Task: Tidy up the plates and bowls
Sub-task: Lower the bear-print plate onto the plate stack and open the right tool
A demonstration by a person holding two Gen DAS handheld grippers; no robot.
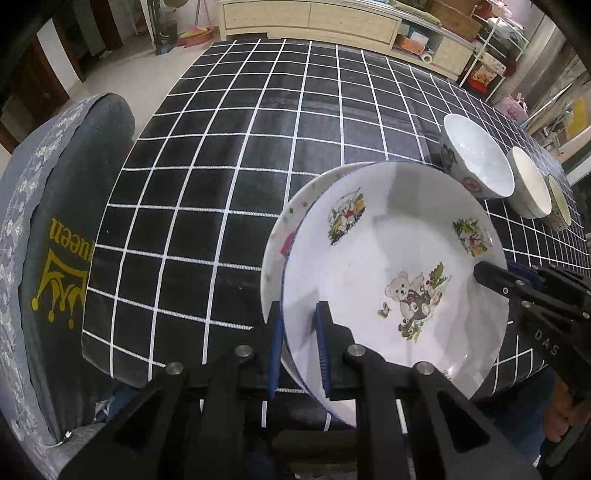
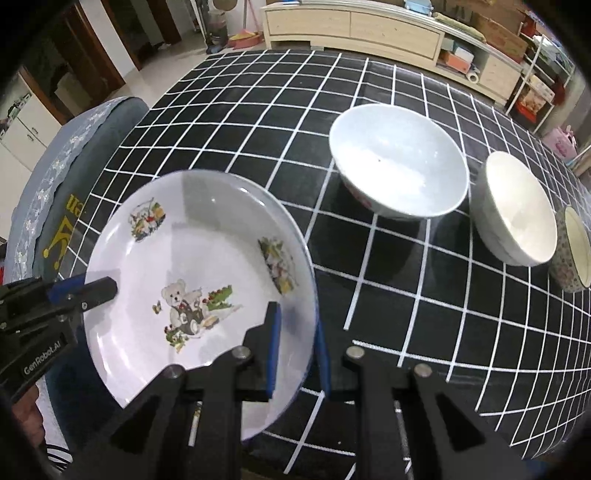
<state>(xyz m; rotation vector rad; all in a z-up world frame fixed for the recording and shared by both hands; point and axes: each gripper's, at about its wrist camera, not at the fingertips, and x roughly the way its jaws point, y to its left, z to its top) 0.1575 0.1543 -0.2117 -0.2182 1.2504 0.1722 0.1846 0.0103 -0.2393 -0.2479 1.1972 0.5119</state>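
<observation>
The bear plate (image 1: 388, 266) sits at the near edge of the table (image 1: 240, 147), and both grippers grip it at once. The left gripper (image 1: 300, 343) has its jaws clamped on the plate's near-left rim, 1 blue pad above the rim and 1 below. The right gripper (image 2: 295, 343) has its jaws clamped on the near-right rim in the same way. In the left wrist view a second plate (image 1: 284, 225) with small coloured marks shows just behind and under the bear plate on its left side; whether the 2 touch cannot be told.

To the right, 3 bowls stand in a row on the checked cloth: a large white bowl (image 2: 399, 162) nearest the plate, a cream bowl (image 2: 517, 210) beside it, and a floral bowl (image 2: 572, 251) at the far right edge. The large bowl stands just beyond the plate's far-right rim, apart from it.

A grey padded chair (image 1: 55, 240) with a gold crown print stands against the table's left side, close to the plate. A pale low cabinet (image 2: 354, 26) lines the far wall.
</observation>
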